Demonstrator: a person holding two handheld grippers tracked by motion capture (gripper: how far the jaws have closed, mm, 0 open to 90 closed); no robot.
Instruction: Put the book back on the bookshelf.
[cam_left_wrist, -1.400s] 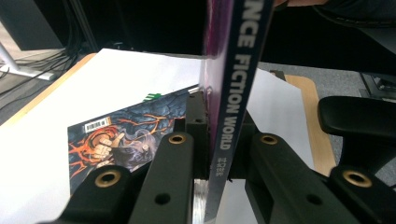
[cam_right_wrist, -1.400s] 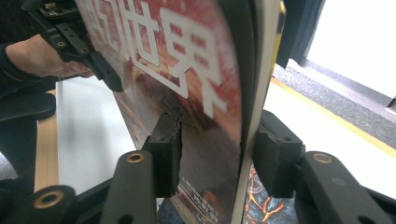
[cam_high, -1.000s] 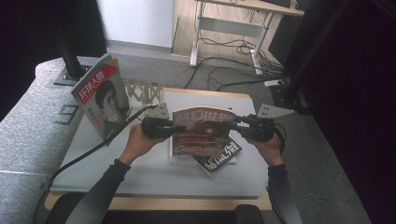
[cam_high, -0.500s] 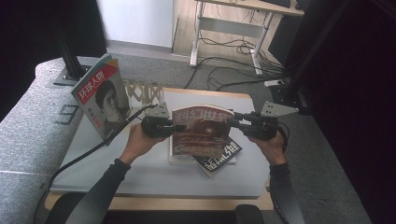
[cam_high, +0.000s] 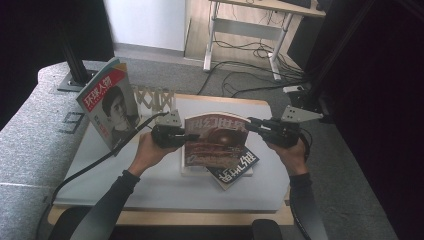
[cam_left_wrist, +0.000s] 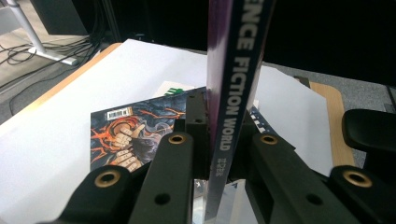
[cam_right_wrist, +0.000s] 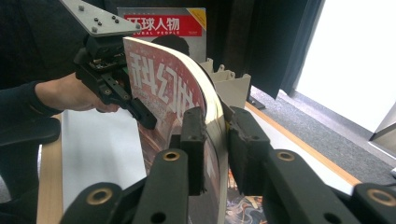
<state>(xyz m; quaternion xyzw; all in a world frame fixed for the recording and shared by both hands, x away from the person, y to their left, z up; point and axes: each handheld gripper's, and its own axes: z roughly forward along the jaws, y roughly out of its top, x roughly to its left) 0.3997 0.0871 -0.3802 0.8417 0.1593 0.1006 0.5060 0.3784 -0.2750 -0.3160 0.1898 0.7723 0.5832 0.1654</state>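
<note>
Magazine: I hold the red magazine (cam_high: 216, 140) upright above the middle of the table (cam_high: 150, 185), its cover toward me, one gripper on each side edge. In my right gripper view (cam_right_wrist: 187, 107) it bows, the cover curving away from my jaws.
Spine: in my left gripper view the spine (cam_left_wrist: 233, 93) rises straight up between my jaws.
Left gripper: my left gripper (cam_high: 192, 136) is clamped on the magazine's left edge, at the spine; both pads press on it.
Right gripper: my right gripper (cam_high: 248, 125) has the right edge, the page side, between its jaws. The jaws have just been closing, and in my own view (cam_right_wrist: 215, 140) they sit tight against the pages on both sides.
Hands: my left hand (cam_high: 145, 152) and right hand (cam_high: 292, 155) come in from the near edge, level with each other.
Stack: under the held magazine lie more magazines; a dark one (cam_high: 232, 170) lies flat and skewed, sticking out toward me. In my left view its cover art (cam_left_wrist: 126, 135) lies flat on the white top, just beyond my jaws.
Portrait magazine: another magazine (cam_high: 110, 107), red band on top, stands tilted at the table's far left corner, well apart from my hands.
Rack: a pale slotted rack (cam_high: 155, 100) stands at the far edge, just beside that magazine.
</note>
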